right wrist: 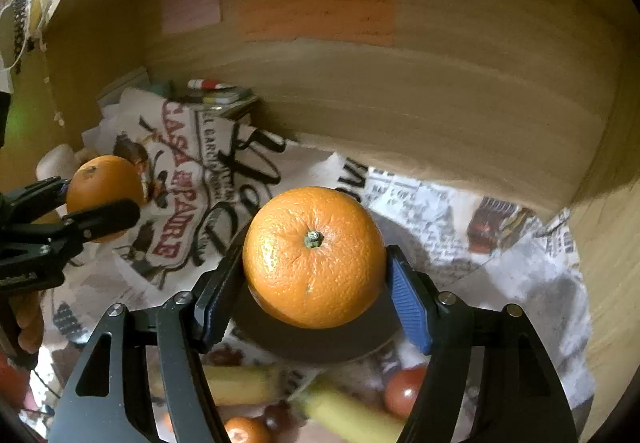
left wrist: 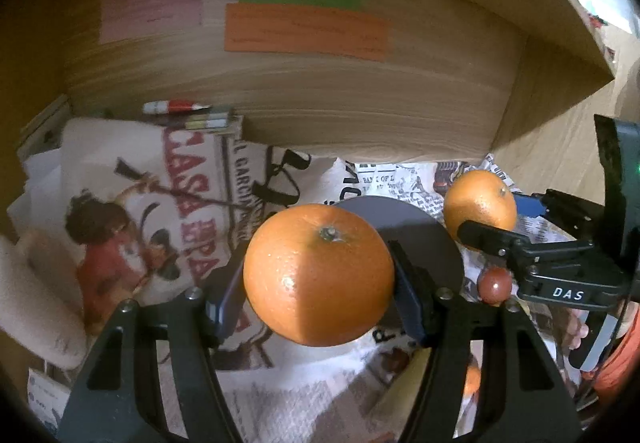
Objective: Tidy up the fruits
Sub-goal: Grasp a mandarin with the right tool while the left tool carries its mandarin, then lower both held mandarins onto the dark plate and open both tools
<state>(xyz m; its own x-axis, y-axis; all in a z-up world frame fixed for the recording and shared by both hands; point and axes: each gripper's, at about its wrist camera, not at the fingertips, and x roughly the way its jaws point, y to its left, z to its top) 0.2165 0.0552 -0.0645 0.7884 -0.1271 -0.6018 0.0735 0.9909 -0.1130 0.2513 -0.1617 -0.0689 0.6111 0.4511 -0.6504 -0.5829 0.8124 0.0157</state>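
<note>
My left gripper (left wrist: 319, 275) is shut on an orange (left wrist: 319, 275), stem up, above a grey round plate (left wrist: 404, 227). My right gripper (right wrist: 314, 259) is shut on a second orange (right wrist: 314, 259), held over the same grey plate (right wrist: 320, 343). In the left wrist view the right gripper (left wrist: 492, 219) and its orange (left wrist: 480, 203) show at the right. In the right wrist view the left gripper (right wrist: 96, 203) and its orange (right wrist: 105, 191) show at the left. Both are inside a wooden cubby lined with printed newspaper (right wrist: 440, 211).
Bananas (right wrist: 348, 411), a tomato (right wrist: 404, 391), a small dark fruit (left wrist: 495, 284) and another orange fruit (right wrist: 246, 431) lie on the paper near the front. Coloured paper notes (left wrist: 306, 27) are stuck on the back wall. Pens and books (left wrist: 200, 115) sit at the back left.
</note>
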